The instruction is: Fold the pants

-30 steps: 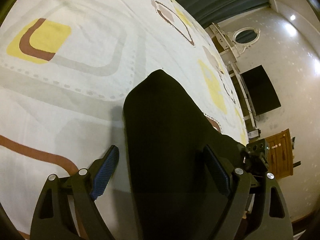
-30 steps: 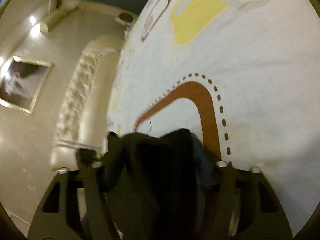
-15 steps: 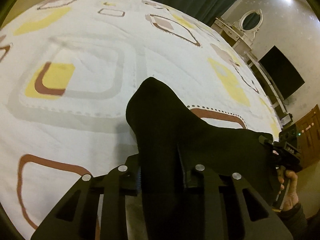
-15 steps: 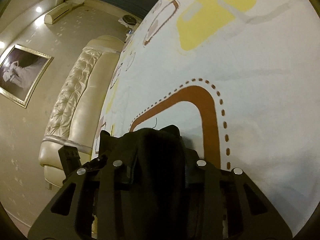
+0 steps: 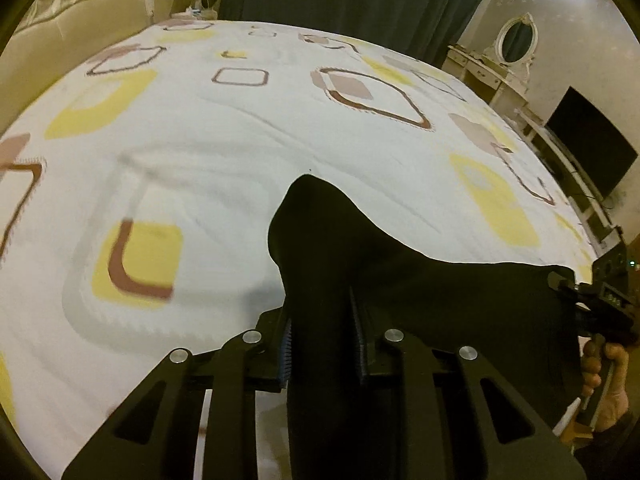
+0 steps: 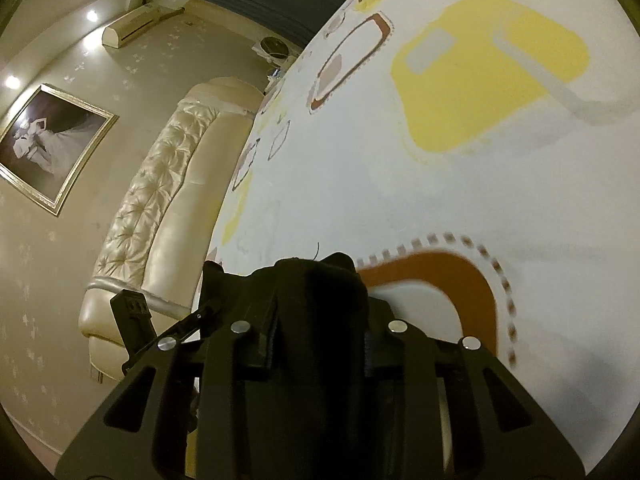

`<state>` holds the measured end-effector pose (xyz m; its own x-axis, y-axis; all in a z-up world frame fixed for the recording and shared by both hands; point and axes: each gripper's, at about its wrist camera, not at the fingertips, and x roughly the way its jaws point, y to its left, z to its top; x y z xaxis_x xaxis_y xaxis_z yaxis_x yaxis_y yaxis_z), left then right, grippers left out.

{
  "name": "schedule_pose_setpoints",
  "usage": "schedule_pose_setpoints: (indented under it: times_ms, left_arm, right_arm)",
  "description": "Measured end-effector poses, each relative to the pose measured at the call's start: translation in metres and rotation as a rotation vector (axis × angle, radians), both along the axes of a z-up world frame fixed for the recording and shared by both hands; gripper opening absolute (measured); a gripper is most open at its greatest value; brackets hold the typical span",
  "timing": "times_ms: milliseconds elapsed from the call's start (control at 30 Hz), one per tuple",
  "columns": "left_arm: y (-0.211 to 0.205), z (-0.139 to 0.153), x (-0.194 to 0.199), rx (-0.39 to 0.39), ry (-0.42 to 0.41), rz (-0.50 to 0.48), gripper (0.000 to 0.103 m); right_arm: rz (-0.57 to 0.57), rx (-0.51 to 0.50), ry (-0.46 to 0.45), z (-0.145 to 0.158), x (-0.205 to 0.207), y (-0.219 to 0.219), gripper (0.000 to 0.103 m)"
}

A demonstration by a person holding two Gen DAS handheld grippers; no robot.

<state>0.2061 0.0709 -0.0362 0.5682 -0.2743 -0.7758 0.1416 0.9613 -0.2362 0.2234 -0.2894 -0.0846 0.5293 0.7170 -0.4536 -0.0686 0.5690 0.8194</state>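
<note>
Lifted since before, pants (image 5: 400, 292) stay clamped by both hand-held grippers (image 5: 322, 340) (image 6: 318, 332); only left view shows, seemingly, their span.

I see the black, soft-fabric pants (image 5: 360, 280) bunched and lifted off the white patterned bedspread (image 5: 240, 140), near the close edge of the bed. One pinched fold rises to a rounded peak in the near centre, and from it the cloth stretches taut to the right. Another gathered clump (image 6: 320, 300) shows thick, rounded folds.
</note>
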Motion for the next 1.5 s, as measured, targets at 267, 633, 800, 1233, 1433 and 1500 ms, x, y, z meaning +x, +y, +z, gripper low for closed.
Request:
schedule_pose_setpoints:
  times_ms: [267,633,800,1233,1433,1500]
  left_arm:
    - [0.015,-0.002,0.048,0.073,0.001,0.083,0.01]
    - [0.051,-0.026,0.059,0.007,0.106,0.118,0.002]
    - [0.062,-0.028,0.044,-0.069,0.126,0.094,0.027]
    - [0.094,-0.036,-0.05,-0.393,0.163,0.079,0.08]
    - [0.079,-0.045,-0.082,-0.482,0.223,0.035,0.081]
    - [0.072,-0.047,-0.088,-0.496,0.228,0.032,0.081]
  right_arm:
    - [-0.001,-0.017,0.017,-0.006,0.049,0.007,0.029]
    - [-0.01,0.052,0.067,-0.038,0.057,-0.005,0.033]
    - [-0.056,0.07,0.063,-0.036,0.05,-0.016,0.042]
    - [-0.149,0.072,0.114,-0.027,-0.033,-0.055,0.072]
    - [-0.09,0.077,0.132,-0.028,-0.061,-0.035,0.074]
    - [-0.074,0.082,0.141,-0.029,-0.064,-0.027,0.074]
